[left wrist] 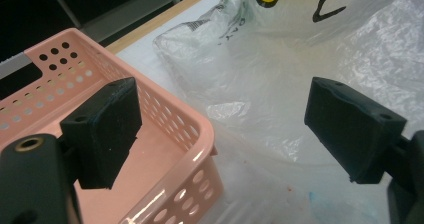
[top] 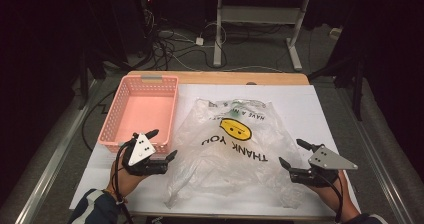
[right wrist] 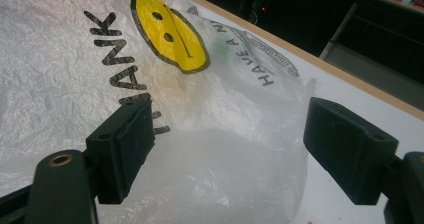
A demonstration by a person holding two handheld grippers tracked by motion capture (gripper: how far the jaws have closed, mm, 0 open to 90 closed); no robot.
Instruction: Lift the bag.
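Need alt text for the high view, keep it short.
A clear plastic bag printed with a yellow smiley and THANK YOU lies flat on a white-covered table, with an open left gripper and open right gripper at its two sides. An empty pink basket sits left of the bag.

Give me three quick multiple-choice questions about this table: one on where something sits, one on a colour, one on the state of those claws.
1. Where is the basket relative to the plastic bag?
A. to its left, seen from the high view
B. on top of it
C. to its right, seen from the high view

2. What colour is the smiley face on the bag?
A. red
B. yellow
C. blue

3. How do the left claw and right claw stand?
A. both clamped on the bag
B. one shut, one open
C. both open, holding nothing

Answers: 1 A, the basket stands beside the bag's left edge. 2 B, a yellow face with black print. 3 C, each gripper view shows its jaws wide apart, with nothing between them.
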